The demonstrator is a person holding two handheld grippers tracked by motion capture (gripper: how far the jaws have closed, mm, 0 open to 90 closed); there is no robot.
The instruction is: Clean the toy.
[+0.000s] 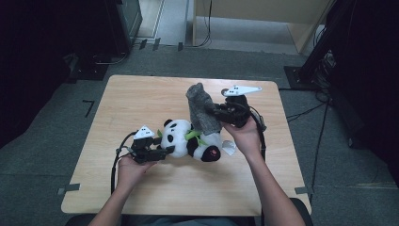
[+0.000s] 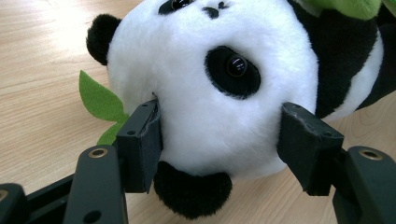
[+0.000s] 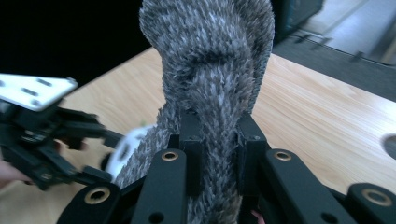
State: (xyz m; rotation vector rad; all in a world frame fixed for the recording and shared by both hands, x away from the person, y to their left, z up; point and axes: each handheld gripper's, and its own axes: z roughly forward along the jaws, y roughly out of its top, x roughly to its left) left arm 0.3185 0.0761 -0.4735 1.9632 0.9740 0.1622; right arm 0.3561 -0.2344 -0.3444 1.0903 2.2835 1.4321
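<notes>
A black-and-white panda plush lies on its side in the middle of the wooden table. My left gripper comes in from the left and has its head between both pads, which press into the fur. A green felt leaf sticks out by the left pad. A grey fuzzy cloth stands upright above the panda's body. My right gripper is shut on the cloth's lower part and holds it off the table.
A small white tag lies by the panda's foot. The left gripper shows blurred at the left of the right gripper view. Dark stands and cables surround the table. Bare tabletop lies at the back left and front.
</notes>
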